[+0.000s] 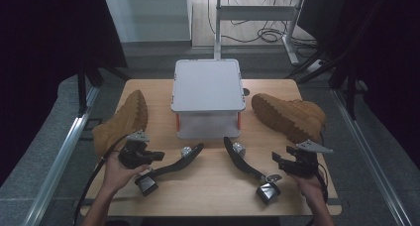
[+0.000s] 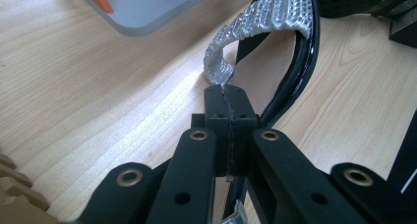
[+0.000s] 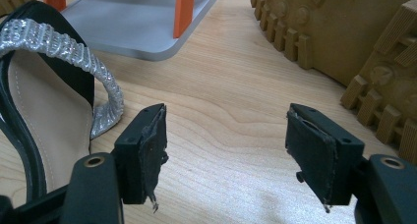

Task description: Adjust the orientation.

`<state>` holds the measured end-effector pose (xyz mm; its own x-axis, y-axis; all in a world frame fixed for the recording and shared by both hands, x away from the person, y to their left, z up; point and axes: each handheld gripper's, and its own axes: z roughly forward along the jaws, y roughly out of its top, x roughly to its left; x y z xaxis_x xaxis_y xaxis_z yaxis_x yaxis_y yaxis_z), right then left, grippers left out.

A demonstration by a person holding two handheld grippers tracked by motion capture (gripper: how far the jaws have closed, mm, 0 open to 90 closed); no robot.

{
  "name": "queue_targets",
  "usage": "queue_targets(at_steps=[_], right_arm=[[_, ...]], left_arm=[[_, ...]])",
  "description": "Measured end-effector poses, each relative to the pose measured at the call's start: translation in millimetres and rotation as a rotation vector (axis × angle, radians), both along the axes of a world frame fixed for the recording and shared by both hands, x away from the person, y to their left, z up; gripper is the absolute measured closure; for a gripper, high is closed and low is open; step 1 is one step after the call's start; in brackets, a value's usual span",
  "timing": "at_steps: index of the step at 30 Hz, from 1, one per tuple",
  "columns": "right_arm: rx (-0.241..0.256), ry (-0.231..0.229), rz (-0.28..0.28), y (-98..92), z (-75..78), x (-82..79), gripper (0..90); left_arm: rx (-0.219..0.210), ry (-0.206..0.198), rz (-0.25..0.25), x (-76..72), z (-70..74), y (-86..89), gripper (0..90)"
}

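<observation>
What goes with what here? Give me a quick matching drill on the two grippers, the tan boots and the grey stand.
Things:
1. left gripper
2. right gripper
3. grey two-tier plastic stand with orange posts
4. tan suede lug-soled boot on the right

States or places:
A. lying on its side, sole showing
B. open, with bare wooden table between its jaws
C. middle of the table, toward the back
D. shut, beside the silver strap of a black high-heeled sandal

Pairs: 1-D, 2-B, 3-C, 4-A
</observation>
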<state>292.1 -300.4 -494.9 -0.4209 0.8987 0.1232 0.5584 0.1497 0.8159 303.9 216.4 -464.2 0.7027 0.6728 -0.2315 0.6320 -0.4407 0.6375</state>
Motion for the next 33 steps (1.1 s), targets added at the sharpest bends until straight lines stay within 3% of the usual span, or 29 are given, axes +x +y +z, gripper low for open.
queue_targets(at_steps=[11, 29, 32, 33], right_arm=[[0.028, 0.014, 0.011, 0.7, 1.0, -1.0, 32.2], [0.023, 0.018, 0.0, -1.3, 0.2, -2.5, 32.0], [0.024, 0.015, -0.001, -1.4, 0.4, -3.1, 32.0], [0.023, 0.015, -0.001, -1.7, 0.5, -3.2, 32.0]], left_arm=[[0.033, 0.048, -0.023, -5.9, -10.4, -11.4, 89.9], [0.033, 0.051, -0.05, -18.9, -7.8, -23.7, 89.9], [0.049, 0.065, -0.073, -26.1, -7.8, -31.1, 89.8], [0.072, 0.069, -0.08, -29.1, -8.6, -34.9, 89.8]])
